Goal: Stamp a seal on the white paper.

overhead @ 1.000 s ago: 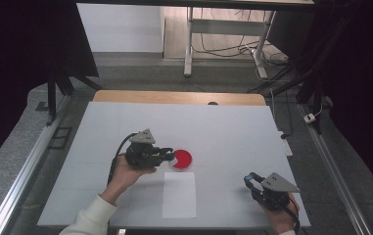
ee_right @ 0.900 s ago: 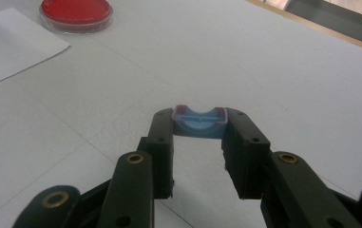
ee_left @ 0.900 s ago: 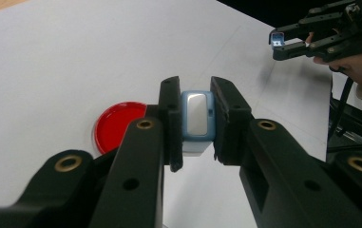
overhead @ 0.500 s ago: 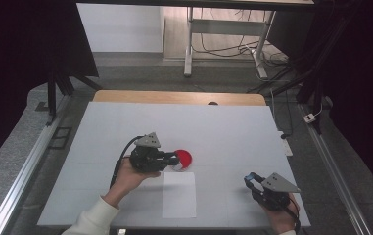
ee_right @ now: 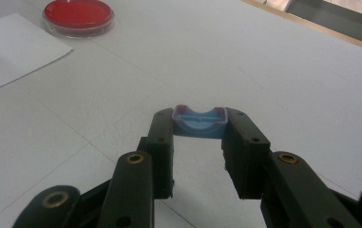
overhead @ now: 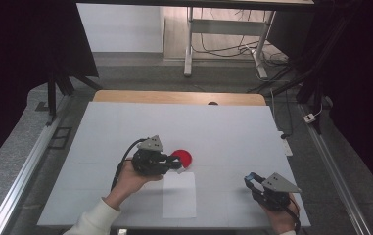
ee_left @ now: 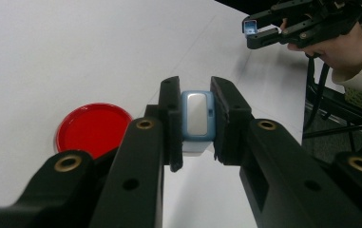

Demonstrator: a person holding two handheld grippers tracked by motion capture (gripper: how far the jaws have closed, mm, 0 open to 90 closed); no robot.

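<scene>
My left gripper (overhead: 176, 165) (ee_left: 195, 97) is shut on a small light-blue block with a grey-white face (ee_left: 197, 116), held just above the table. A round red dish (overhead: 184, 156) (ee_left: 92, 129) lies right beside its jaws, on their far side in the high view. At the near right, my right gripper (overhead: 249, 179) (ee_right: 200, 118) is shut on a small blue cap-like piece (ee_right: 200, 122), low over the table. In the left gripper view the right gripper (ee_left: 259, 31) sits at the top right with that blue piece (ee_left: 250, 26) in its tips. The red dish (ee_right: 78, 14) lies far off at the upper left of the right gripper view.
A white sheet of paper (overhead: 179, 196) (ee_right: 12, 47) lies on the white table (overhead: 233, 127) just in front of the left gripper. A wooden strip (overhead: 174, 97) borders the table's far edge. Metal rails run along both sides, with dark curtains and cables beyond.
My left gripper has slid a little to the right and nearer, closing on the red dish's edge. The right gripper has hardly moved.
</scene>
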